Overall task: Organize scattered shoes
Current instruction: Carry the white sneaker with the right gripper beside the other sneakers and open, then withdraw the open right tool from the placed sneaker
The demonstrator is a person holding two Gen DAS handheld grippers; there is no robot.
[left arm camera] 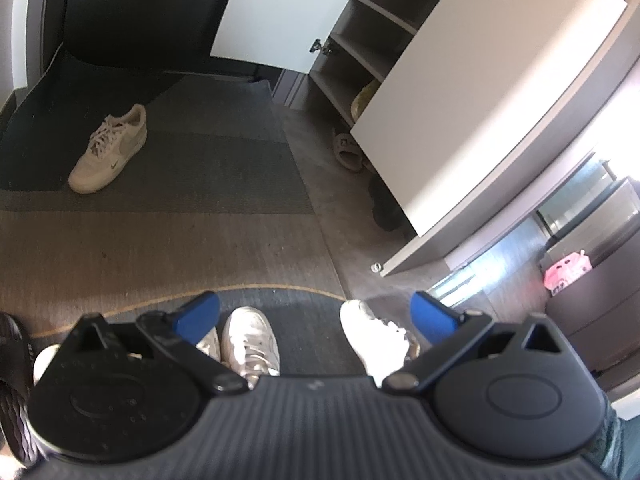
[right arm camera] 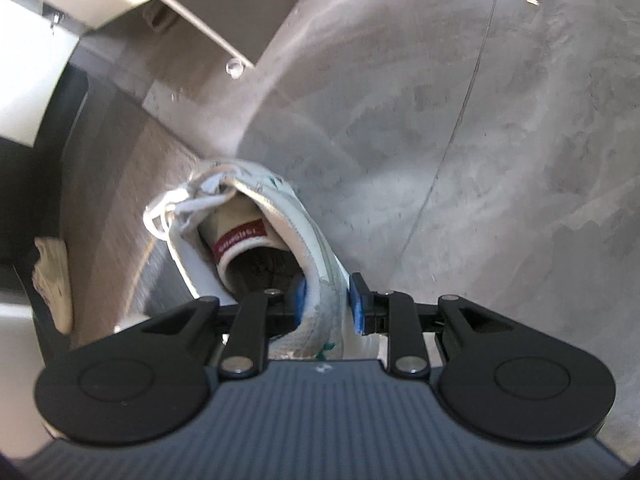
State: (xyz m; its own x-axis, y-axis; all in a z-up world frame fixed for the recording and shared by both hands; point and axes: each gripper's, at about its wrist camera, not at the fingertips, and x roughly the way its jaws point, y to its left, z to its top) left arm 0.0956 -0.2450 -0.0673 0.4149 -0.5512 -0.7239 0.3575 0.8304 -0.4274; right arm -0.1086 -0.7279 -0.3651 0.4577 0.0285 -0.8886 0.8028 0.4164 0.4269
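A white sneaker [right arm camera: 256,236] is held off the floor [right arm camera: 480,140] by the right claw [right arm camera: 326,300], whose blue pads [right arm camera: 356,304] are clamped on the heel collar, one inside the opening and one outside; the toe hangs away from the camera and the laces dangle loose. Motion blur is seen around the shoe, so a carry is judged to be the step in hand. The corner of an open cabinet door [right arm camera: 192,16] is seen above it in the right wrist view. The left claw [left arm camera: 316,316] is spread wide with nothing between its pads, held over a dark mat [left arm camera: 280,320] where the wearer's two white shoes are seen. Further out, a second white sneaker [left arm camera: 110,150] lies alone on a grey rug [left arm camera: 220,160], well apart from the shoe cabinet [left arm camera: 360,40], whose doors stand open and whose shelves are mostly bare. A tan sandal [left arm camera: 346,150] and a dark shoe [left arm camera: 384,204] lie on the floor at the cabinet's foot, partly hidden by the door. The next move is judged to call for bringing the held sneaker round the door to a shelf, sole down, before release; the free left claw could be sent for the sneaker on the rug.
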